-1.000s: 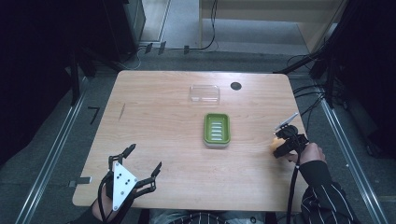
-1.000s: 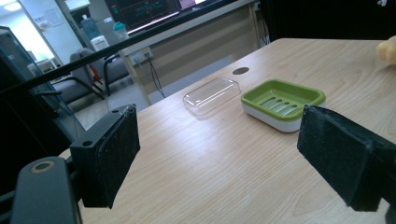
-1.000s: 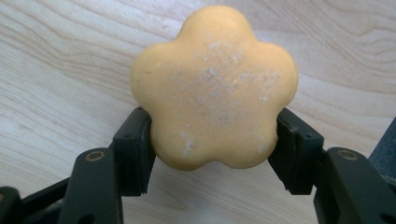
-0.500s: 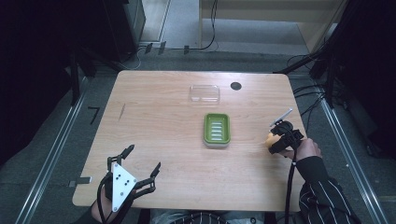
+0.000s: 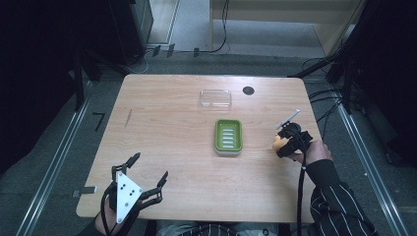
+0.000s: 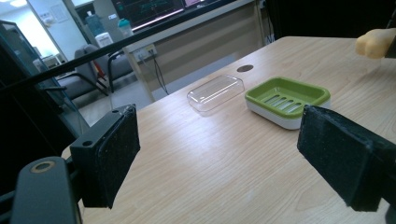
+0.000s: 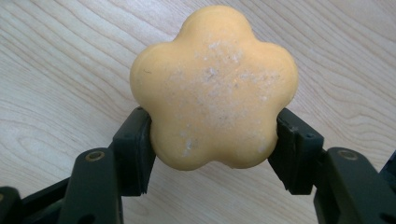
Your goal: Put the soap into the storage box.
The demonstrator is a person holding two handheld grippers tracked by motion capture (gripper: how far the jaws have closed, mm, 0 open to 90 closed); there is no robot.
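No legible writing in any view

The monitor [image 6: 149, 8] at 12 o'clock in the left gripper view glows with coloured lines too small and blurred to read, and the pale sheet [image 6: 59, 13] pinned on the wall at 11 o'clock carries marks that cannot be made out. The green soap dish [image 5: 228, 136], the clear lid [image 5: 215, 99], the flower-shaped soap [image 7: 214, 87] and the wooden table [image 5: 172, 123] bear no lettering, brand, number or sign that can be read.
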